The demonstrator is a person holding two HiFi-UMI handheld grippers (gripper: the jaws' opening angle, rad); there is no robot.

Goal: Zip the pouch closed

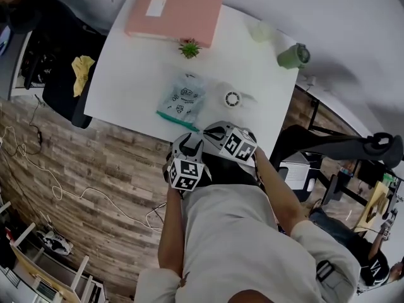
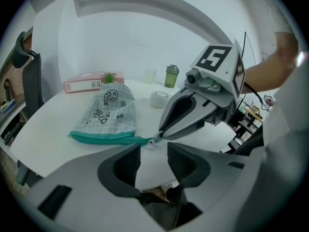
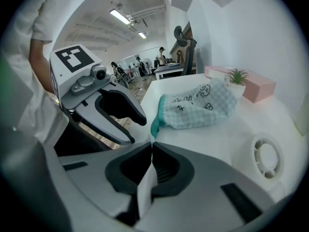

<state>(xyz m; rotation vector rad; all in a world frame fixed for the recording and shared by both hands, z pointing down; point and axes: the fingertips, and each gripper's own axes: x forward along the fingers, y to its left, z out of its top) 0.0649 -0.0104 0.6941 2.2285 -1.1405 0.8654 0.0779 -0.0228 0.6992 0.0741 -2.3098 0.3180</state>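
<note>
Looking down in the head view: the white worktop (image 1: 126, 74) carries a checked pouch (image 1: 183, 96) directly ahead of both claws, with its teal zipper (image 1: 175, 119) along the edge nearest them. The left claw (image 1: 189, 142) sits just short of that edge. The right claw (image 1: 205, 130) reaches the zipper's right-hand end. Beyond the pouch, farther from the claws, stand a small plant (image 1: 189, 48) and a pink box (image 1: 173, 14). A tape roll (image 1: 232, 98) lies ahead of the right claw.

Left gripper view: the left claw (image 2: 153, 149) has its jaws apart, with bare worktop between them and nothing gripped. The pouch lies flat ahead and to the left, zipper edge toward the claw. The right claw (image 2: 161, 131) meets the zipper's end just ahead of the left jaws, where a small metal pull shows.

Right gripper view: the right claw (image 3: 151, 146) has its jaws pressed together, tips on the near end of the zipper. The pouch lies just beyond, to the right. The left claw stands close on its left, jaws parted and empty.
</note>
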